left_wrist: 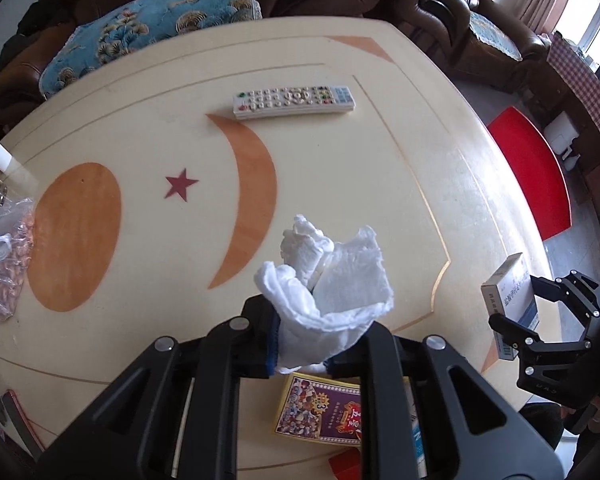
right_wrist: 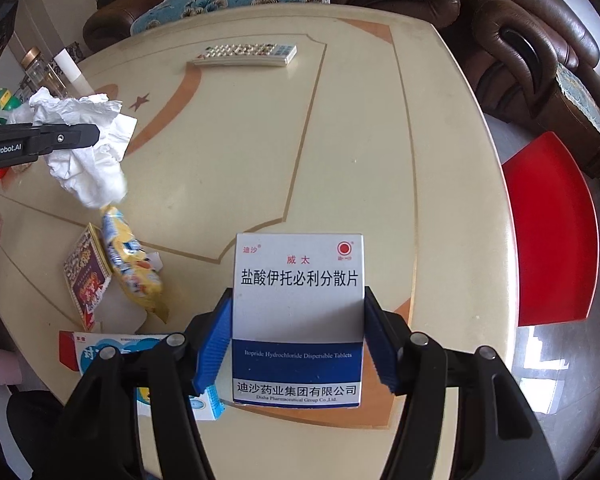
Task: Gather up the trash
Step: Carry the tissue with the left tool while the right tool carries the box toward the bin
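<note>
Left wrist view: the left gripper [left_wrist: 300, 344] is clamping a crumpled white paper tissue [left_wrist: 328, 284] above the cream round table [left_wrist: 380, 184], whose middle is lying open out to a white remote control [left_wrist: 294, 101] near the far edge. The right gripper [left_wrist: 518, 320] is hanging at the table's right rim.

Right wrist view: the right gripper [right_wrist: 296, 344] is gripping a white-and-blue cardboard medicine box [right_wrist: 298, 300] over the near rim. A yellow snack wrapper [right_wrist: 134, 266] is lying leftward, beside a purple printed card [right_wrist: 86, 276].
</note>
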